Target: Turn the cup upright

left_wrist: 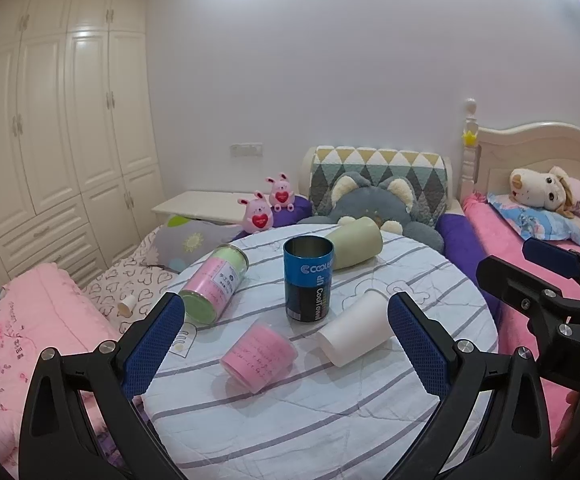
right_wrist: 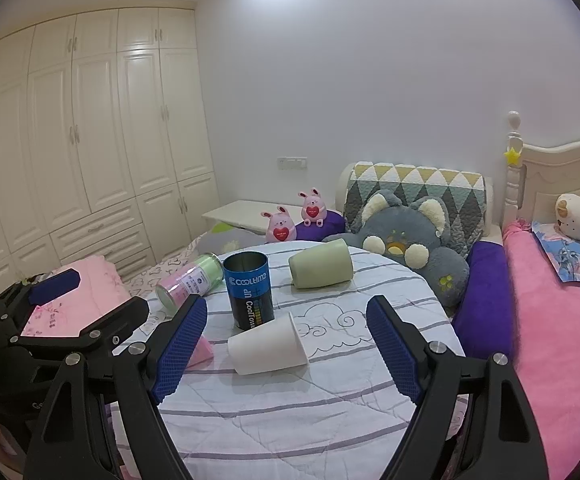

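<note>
Across the round table, covered in a striped white cloth, I see five containers spread over its middle and far half. At the centre stands the blue can, upright with its open mouth up. Just in front of it and a little toward the table's right edge, the white cup lies on its side; in my right wrist view the white cup shows its wide open mouth turned toward the right edge and its closed base toward the left. Near the front of the table the pink cup also lies tipped over, close to the white one but apart from it. Toward the left edge a pink-and-green tin lies on its side, and at the far edge a pale green cup lies on its side just behind the blue can. My left gripper hangs over the near edge with its fingers spread wide, holding nothing, the pink cup between them in the frame. My right gripper is likewise spread wide and empty, its fingers framing the white cup without touching it. Behind the table sit a grey plush cat and two pink bunny toys.
</note>
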A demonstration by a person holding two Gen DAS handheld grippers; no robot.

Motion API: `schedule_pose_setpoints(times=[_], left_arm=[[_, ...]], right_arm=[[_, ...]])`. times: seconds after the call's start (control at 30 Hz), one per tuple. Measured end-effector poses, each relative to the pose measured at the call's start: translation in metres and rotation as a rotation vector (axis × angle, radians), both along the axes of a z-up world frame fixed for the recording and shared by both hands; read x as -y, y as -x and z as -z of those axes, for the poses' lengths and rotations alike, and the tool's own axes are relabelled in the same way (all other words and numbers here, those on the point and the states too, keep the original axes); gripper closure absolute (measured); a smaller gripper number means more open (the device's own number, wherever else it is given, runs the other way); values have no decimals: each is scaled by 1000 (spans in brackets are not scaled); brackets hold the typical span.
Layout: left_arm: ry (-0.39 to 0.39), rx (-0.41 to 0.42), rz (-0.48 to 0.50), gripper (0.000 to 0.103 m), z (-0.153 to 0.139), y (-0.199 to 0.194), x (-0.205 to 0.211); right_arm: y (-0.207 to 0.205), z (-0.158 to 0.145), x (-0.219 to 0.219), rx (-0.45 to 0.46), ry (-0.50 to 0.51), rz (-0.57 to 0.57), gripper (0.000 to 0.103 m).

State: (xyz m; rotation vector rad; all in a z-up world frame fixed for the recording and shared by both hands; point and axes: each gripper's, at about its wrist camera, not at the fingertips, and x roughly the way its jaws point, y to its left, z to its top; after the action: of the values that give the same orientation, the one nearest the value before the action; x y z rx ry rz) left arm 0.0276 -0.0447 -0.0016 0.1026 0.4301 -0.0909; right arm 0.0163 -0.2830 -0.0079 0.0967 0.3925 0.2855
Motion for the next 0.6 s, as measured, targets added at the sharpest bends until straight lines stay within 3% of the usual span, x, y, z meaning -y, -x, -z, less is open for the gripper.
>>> schedule_pose_setpoints(times=[0.6], left_arm=[[20, -44, -7, 0, 10, -20, -7]], right_arm=[[-18, 6, -6, -51, 22, -12, 20]])
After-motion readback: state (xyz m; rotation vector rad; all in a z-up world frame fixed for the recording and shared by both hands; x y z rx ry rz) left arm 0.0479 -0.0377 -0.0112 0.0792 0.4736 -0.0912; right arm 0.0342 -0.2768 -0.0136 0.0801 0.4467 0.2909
